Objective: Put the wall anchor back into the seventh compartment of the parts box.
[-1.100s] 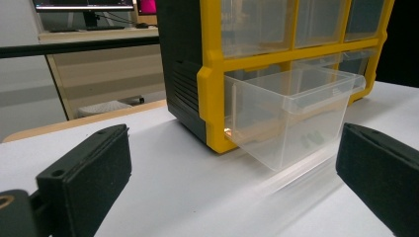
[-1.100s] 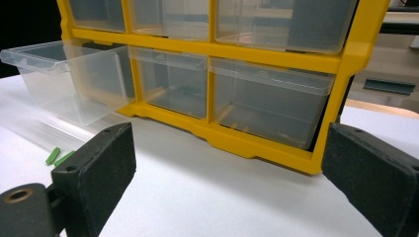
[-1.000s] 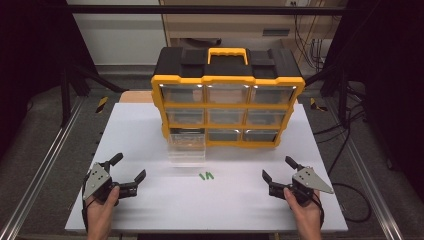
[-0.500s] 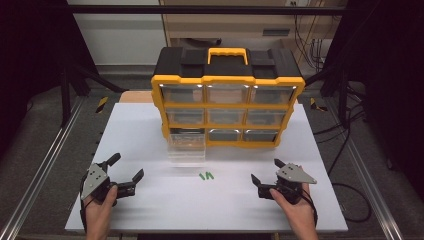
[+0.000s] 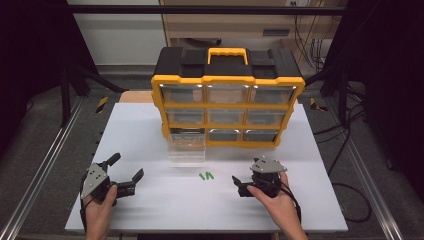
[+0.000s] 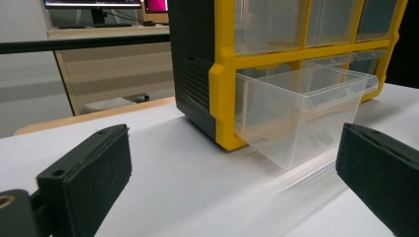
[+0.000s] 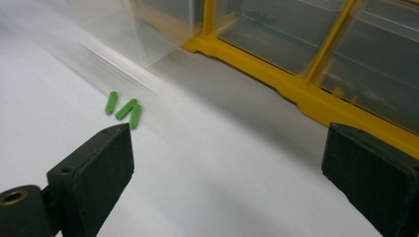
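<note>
A yellow and black drawer organizer (image 5: pixel 227 100) stands at the back middle of the white table (image 5: pixel 150 130). Its bottom-left clear drawer (image 5: pixel 186 147) is pulled out. Three small green pieces (image 5: pixel 206 176) lie on the table just in front of that drawer. My right gripper (image 5: pixel 245 181) is open, low over the table, a little to the right of the green pieces (image 7: pixel 123 108), and holds nothing. My left gripper (image 5: pixel 127 166) is open near the front left, well apart from them. The left gripper view looks between its jaws at the pulled-out drawer (image 6: pixel 301 108).
The organizer's other drawers (image 5: pixel 227 117) are closed. Metal rails (image 5: pixel 45 165) run along both sides of the table. A shelf and cables (image 5: pixel 305 30) lie beyond the far edge. Bare table stretches between the two grippers.
My right gripper has moved left along the front of the table, closer to the green pieces. The left gripper has stayed where it was.
</note>
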